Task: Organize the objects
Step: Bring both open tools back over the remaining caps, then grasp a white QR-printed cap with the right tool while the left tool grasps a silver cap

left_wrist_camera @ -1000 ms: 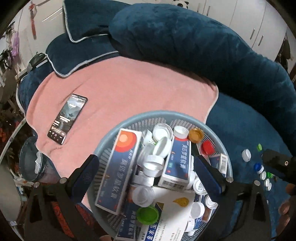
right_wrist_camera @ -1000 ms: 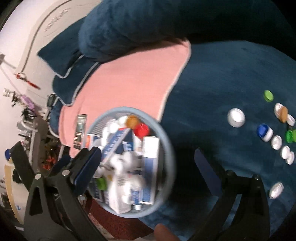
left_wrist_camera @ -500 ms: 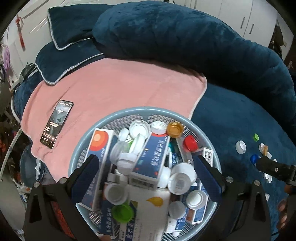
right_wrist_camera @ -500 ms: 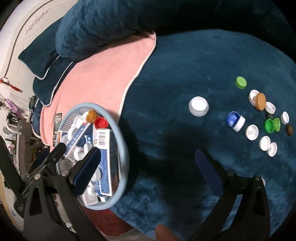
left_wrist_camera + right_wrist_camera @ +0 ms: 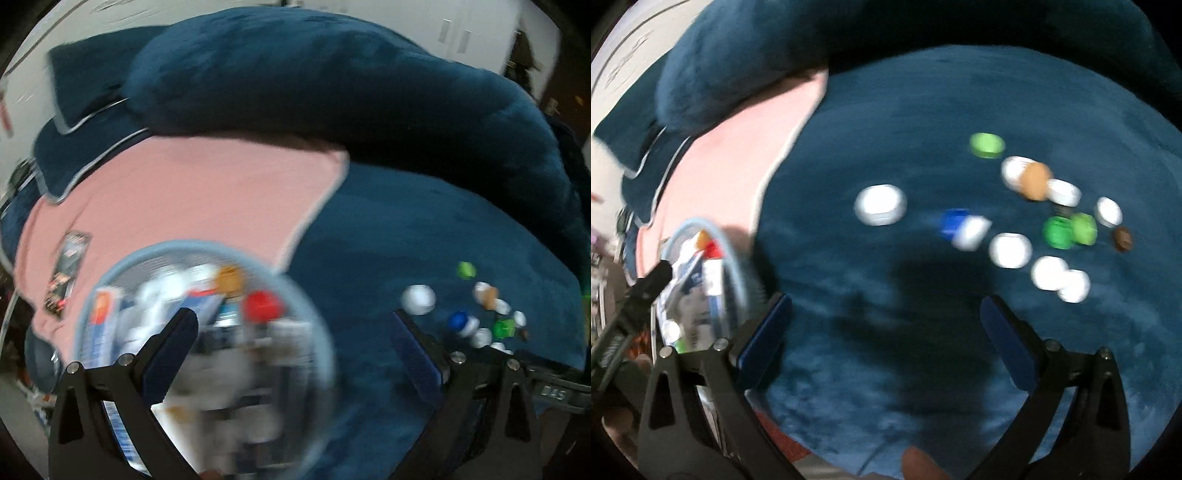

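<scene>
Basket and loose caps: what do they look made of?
The basket looks like pale blue moulded plastic, judging by its smooth rim and perforated wall. The loose caps look like glossy hard plastic in white, green, blue and orange; blur hides finer surface detail. They lie on a plush dark blue blanket.

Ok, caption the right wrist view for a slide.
Open right claw above loose bottle caps on blue blanket.

Both views are smeared with motion blur, so we can't read any print on the boxes [image 5: 110, 325] in the basket [image 5: 207, 247]. Its lower half sits behind the left gripper [image 5: 291, 341] and melts into white mush. The phone [image 5: 66, 275] screen is unreadable. From the right wrist, the loose caps [image 5: 1012, 249] are soft blobs and the basket is half cut off.
</scene>
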Motion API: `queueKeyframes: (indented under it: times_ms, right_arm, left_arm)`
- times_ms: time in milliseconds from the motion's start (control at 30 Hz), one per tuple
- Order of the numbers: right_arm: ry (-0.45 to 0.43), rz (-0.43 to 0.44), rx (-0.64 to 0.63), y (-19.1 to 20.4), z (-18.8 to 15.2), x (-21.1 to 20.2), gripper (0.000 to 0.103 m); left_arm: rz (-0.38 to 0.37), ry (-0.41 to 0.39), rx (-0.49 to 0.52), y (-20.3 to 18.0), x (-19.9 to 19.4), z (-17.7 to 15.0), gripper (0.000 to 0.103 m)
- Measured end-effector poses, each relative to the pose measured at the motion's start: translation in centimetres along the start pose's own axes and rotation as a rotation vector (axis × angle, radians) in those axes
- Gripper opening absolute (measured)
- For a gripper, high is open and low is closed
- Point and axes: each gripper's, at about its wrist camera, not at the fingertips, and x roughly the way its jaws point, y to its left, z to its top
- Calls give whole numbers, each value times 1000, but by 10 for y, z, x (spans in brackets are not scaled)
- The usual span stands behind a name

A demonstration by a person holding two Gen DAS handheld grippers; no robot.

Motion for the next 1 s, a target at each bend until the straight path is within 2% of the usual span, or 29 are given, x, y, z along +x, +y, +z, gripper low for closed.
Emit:
queueKeyframes:
  times_ms: [100, 233, 400, 500, 733, 767, 800, 867, 1000]
  right_arm:
    - [-1, -34, 86, -51, -1, -5, 103]
    - [28, -59, 190, -112, -6, -1, 102]
    - [103, -87, 262, -158, -9, 21, 99]
    - [134, -108, 254, -162, -6, 33, 86]
    - [163, -203, 170, -152, 2, 50, 70]
    - [159, -210, 166, -152, 2, 50, 60]
    - [154, -233, 159, -151, 3, 49, 44]
    - [145, -252, 158, -154, 3, 45, 32]
    - [132, -182, 211, -166, 3, 34, 32]
  left_arm:
    - [-65, 20, 71, -42, 12, -4, 102]
    - [-130, 107, 151, -81, 33, -23, 102]
    - [-145, 146, 198, -97, 43, -34, 102]
    - [-133, 158, 197, -95, 48, -37, 102]
    - [-114, 176, 186, -89, 57, -38, 102]
    - [-113, 179, 187, -89, 59, -38, 102]
    - [-113, 182, 189, -89, 60, -39, 102]
    - [-112, 188, 196, -90, 61, -40, 102]
    - [-112, 209, 216, -94, 66, -46, 102]
